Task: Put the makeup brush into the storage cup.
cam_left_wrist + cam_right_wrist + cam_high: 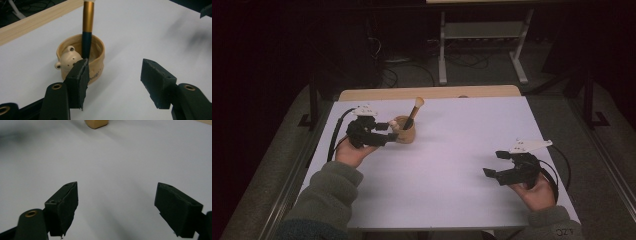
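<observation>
One small tan cup stands on the white tabletop, toward its far left, with a brush leaning inside it. The high view shows the brush's pale tip pointing up and away. The left gripper view brings out what that one cannot: the cup is round and smooth, with a wavy rim, a little bear-shaped head on its side, and the brush has a gold ferrule above a dark handle. The left gripper hovers just beside the cup, jaws spread wide; one black, rough-edged pad overlaps the cup's near wall, though contact is unclear. In the high view the right gripper sits well apart at the near right, jaws likewise parted and holding nothing. The right gripper view catches the cup's base at its top edge.
</observation>
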`<action>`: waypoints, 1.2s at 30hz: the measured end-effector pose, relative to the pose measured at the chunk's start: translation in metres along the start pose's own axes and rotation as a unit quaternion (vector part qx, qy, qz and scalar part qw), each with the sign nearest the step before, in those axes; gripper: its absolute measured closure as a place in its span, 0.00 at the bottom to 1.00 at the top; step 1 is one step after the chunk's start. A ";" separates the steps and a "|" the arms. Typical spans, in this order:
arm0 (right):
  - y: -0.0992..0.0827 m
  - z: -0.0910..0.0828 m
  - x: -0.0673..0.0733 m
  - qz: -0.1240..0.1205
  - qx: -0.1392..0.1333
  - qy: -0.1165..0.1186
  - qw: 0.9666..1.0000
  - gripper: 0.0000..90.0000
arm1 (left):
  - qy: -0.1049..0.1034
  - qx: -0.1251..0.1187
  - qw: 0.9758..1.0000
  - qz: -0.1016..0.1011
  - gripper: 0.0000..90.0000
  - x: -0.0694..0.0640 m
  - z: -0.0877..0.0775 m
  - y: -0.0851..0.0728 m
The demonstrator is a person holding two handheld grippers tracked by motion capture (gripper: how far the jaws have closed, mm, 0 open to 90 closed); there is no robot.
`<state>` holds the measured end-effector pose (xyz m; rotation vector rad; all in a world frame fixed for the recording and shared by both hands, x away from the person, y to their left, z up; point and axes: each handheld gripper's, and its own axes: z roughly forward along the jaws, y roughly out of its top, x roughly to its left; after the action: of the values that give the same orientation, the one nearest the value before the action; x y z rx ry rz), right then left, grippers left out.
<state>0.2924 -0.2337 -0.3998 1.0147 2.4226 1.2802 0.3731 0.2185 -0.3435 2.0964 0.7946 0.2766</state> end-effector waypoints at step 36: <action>-0.008 0.003 -0.002 0.010 -0.002 -0.007 1.000 0.20 | 0.002 -0.015 1.000 0.000 0.39 -0.039 -0.032 -0.058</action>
<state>0.2910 -0.2362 -0.4082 1.0471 2.4033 1.2799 0.3030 0.2401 -0.3666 2.0684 0.7884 0.2907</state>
